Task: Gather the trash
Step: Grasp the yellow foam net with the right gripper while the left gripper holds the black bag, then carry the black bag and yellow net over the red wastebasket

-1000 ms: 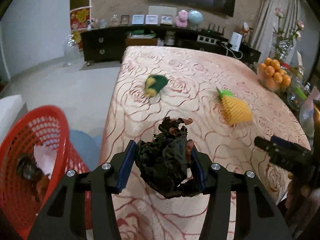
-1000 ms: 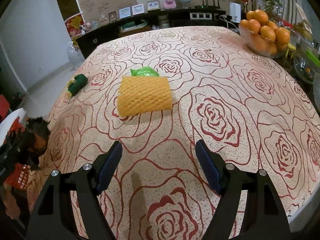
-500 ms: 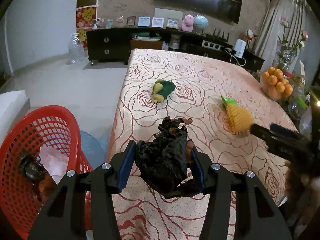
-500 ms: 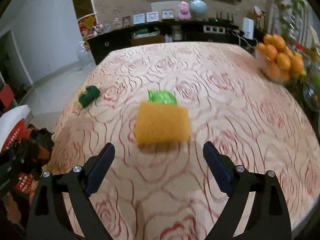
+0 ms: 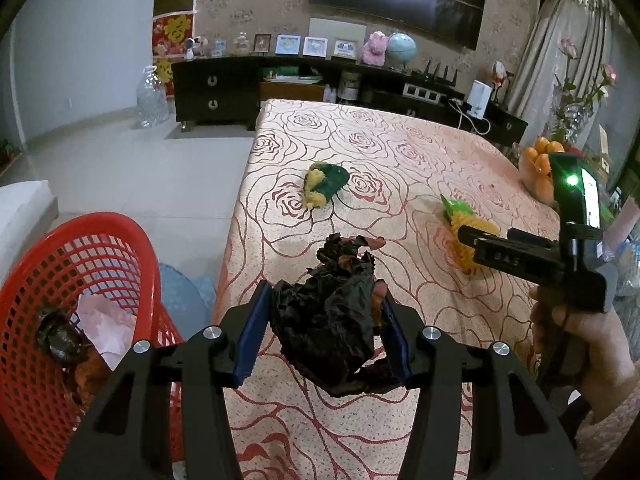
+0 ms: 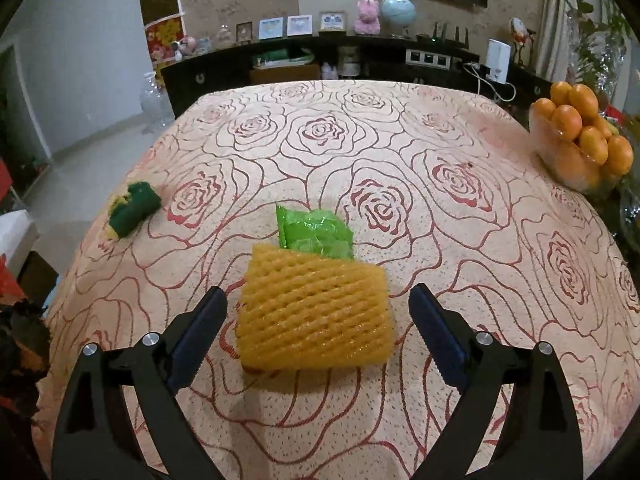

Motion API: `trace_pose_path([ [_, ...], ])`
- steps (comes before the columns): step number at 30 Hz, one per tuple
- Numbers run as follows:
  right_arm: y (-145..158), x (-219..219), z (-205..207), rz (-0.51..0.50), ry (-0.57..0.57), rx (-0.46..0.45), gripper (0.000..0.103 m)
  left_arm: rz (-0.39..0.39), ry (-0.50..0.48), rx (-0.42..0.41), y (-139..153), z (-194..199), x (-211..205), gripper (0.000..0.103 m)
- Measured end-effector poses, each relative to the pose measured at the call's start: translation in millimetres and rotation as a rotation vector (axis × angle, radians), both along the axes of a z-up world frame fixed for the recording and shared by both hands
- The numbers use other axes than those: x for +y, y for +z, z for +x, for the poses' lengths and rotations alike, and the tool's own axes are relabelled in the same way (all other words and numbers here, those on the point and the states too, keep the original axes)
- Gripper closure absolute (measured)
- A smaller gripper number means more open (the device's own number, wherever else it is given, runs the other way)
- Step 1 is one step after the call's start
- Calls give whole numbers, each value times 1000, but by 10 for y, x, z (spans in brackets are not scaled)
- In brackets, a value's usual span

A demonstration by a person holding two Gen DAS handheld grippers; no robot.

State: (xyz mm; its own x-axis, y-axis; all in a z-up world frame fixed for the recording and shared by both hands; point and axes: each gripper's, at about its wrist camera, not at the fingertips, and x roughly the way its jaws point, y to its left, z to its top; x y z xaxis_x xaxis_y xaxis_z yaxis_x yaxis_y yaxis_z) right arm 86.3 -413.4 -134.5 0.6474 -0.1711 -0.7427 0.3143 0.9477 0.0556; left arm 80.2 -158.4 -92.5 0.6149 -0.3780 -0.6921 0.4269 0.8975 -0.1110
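Rose-patterned cloth covers the table (image 6: 460, 240) under both my grippers, with a dark sideboard along the far wall. My left gripper (image 5: 324, 332) is clamped on a crumpled black wrapper (image 5: 328, 320), pads pressing it from both sides, above the table's near corner; the red basket (image 5: 120, 240) stands on the floor to its left, already holding scraps. My right gripper (image 6: 320, 328) has just been opening its jaws and they stand wide, with the yellow foam net (image 6: 314, 312) between them but not yet pinched. The net's long axis runs across the gap, so I judge the fit is snug. A green wrapper (image 6: 316, 232) lies just behind the net, touching it; a green-and-yellow scrap (image 6: 134, 208) lies well off left, nearer my left hand.
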Motion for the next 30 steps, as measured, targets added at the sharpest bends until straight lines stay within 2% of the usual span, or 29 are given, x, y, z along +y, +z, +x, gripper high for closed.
trace_pose_path([
  [2,-30,-3,10,3,-5,15,14,4,-2,1,-9,9,-9,54],
  [12,-39,-49,-47,20,-5,23,50,10,-6,0,-49,4,-50,54],
  [15,-44,-19,-74,14,10,27,56,9,-7,0,-56,3,-61,54],
  [19,-12,58,-149,-10,27,18,59,4,-9,-5,-45,-9,-76,54],
  [30,172,166,-457,5,43,-30,59,-6,-14,-30,30,-68,-75,54],
])
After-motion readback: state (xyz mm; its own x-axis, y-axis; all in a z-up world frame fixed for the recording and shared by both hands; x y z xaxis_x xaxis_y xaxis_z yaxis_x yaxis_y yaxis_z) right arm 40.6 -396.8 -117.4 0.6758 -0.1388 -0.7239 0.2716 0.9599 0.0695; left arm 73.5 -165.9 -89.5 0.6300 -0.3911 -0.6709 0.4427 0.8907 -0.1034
